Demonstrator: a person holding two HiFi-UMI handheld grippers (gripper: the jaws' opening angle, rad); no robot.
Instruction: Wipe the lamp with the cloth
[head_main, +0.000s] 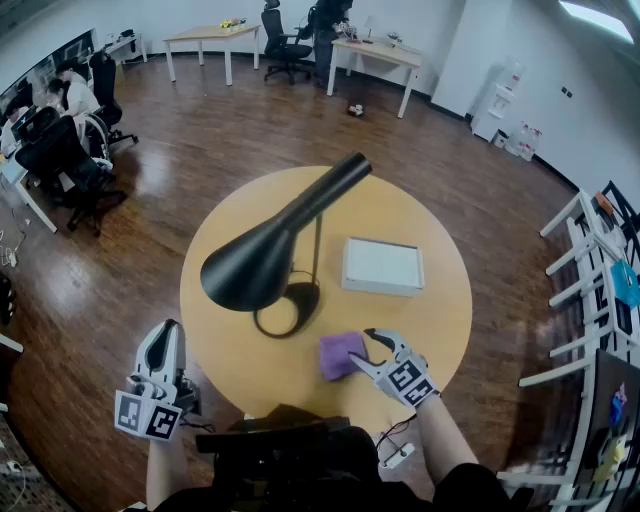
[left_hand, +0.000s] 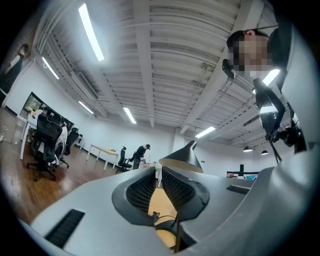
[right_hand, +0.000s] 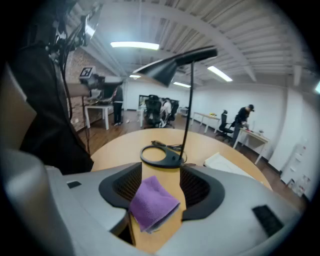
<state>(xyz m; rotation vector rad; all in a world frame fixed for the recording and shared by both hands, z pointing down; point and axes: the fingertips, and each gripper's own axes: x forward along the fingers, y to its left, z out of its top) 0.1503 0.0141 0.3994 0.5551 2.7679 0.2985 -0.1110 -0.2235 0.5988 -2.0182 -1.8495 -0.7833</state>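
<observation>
Round table: one lamp, one cloth (purple), one white box

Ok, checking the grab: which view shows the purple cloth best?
The right gripper view: the purple cloth lies large between the right gripper's open jaws, its folded edge visible. The head view shows it small, beside that gripper. The left gripper view doesn't show it.

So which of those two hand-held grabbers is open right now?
The right gripper: its jaws stand wide apart around the purple cloth, while the left gripper has its jaws shut, empty.
</observation>
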